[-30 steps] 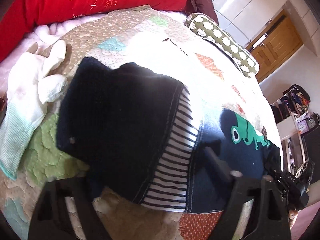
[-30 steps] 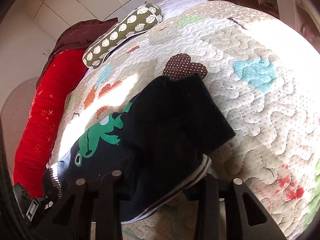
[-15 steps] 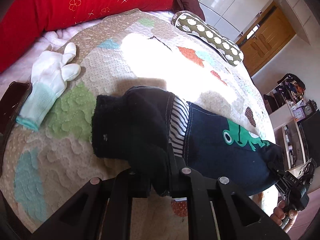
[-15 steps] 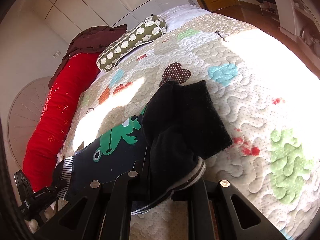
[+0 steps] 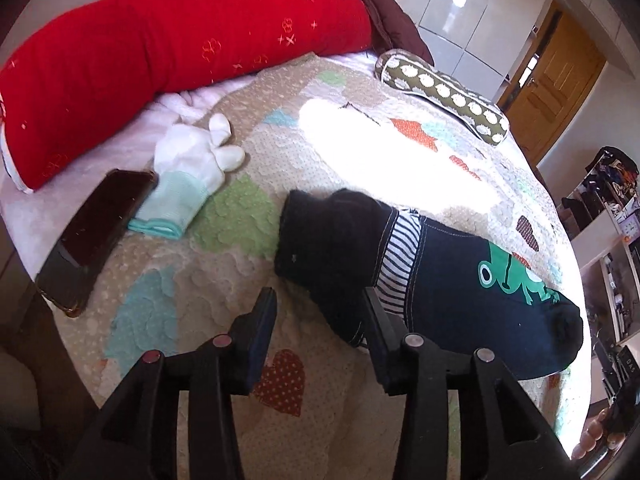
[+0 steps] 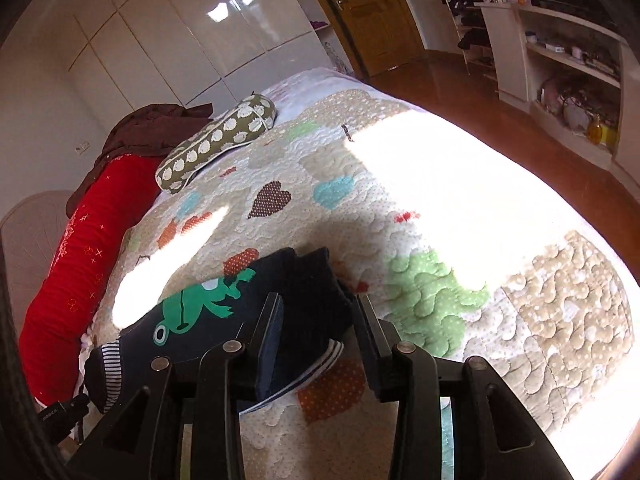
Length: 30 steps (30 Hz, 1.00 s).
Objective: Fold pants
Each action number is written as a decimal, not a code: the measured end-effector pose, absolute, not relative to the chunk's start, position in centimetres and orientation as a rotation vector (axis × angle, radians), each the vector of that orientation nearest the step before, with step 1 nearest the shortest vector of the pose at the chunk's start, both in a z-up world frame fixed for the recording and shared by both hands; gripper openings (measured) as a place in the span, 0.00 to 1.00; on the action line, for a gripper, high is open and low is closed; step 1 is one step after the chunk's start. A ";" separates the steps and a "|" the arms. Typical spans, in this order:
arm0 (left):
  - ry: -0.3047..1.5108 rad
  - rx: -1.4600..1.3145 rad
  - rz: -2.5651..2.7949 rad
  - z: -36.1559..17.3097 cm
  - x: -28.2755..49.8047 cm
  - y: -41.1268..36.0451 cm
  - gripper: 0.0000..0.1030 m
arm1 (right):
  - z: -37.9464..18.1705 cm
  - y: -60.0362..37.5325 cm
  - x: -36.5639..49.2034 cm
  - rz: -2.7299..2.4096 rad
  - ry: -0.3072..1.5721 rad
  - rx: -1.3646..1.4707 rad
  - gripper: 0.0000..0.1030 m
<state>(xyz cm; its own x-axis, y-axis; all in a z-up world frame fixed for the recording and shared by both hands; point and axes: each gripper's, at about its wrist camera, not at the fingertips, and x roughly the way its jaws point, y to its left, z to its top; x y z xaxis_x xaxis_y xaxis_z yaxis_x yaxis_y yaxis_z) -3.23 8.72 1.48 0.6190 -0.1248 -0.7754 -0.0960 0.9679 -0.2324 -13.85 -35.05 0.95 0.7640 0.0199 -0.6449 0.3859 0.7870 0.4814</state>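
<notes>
Although the navy pants [image 5: 460, 292] are already doubled over on the quilted bed [image 5: 168, 280], with a black fleece-lined part turned back over the striped waistband [image 5: 400, 264], one more fold is judged to be wanted. The left claw [image 5: 316, 320] is seen with its jaws spread and nothing between them; the folded black end lies just ahead of it and slightly to the right, and the right-hand finger is seen against the garment's near edge, though contact cannot be confirmed. The right claw [image 6: 316, 324] is likewise parted, and the other end of the bundle is seen between its fingers; whether cloth is pinched cannot be told, but the gap looks too wide for a grip. The long axis of the pants runs from the black end towards the green frog print [image 5: 516, 276], across the left claw's line of sight, so each claw is nearest its own end. A white glove [image 5: 192, 168] and a dark phone [image 5: 96, 236] lie well apart to the left, beside a red bolster [image 5: 160, 56]
</notes>
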 end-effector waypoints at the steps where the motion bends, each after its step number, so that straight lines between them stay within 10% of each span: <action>1: 0.875 -0.237 -0.008 2.2 -3.7 8.4 0.48 | 1.7 -34.3 -13.9 -0.197 0.635 0.628 0.42; 6: 0.771 -0.112 -0.002 4.6 -5.1 6.0 0.65 | 3.6 -29.3 -11.1 -0.037 0.629 0.548 0.48; 10: 0.771 -0.095 -0.020 4.6 -5.4 4.9 0.65 | 1.8 -23.9 -8.0 0.189 0.791 0.514 0.29; 30: 0.716 0.148 0.010 3.2 -6.7 -0.6 0.66 | -1.9 -30.1 -12.0 -0.132 0.816 0.568 0.35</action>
<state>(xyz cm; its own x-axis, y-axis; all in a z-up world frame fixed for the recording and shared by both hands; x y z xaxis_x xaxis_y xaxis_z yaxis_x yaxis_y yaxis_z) -6.73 -0.60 3.22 0.7545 0.0598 -0.6535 0.0417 0.9895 0.1387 -12.05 -30.13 -1.86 0.6859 0.1019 -0.7206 0.3239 0.8439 0.4276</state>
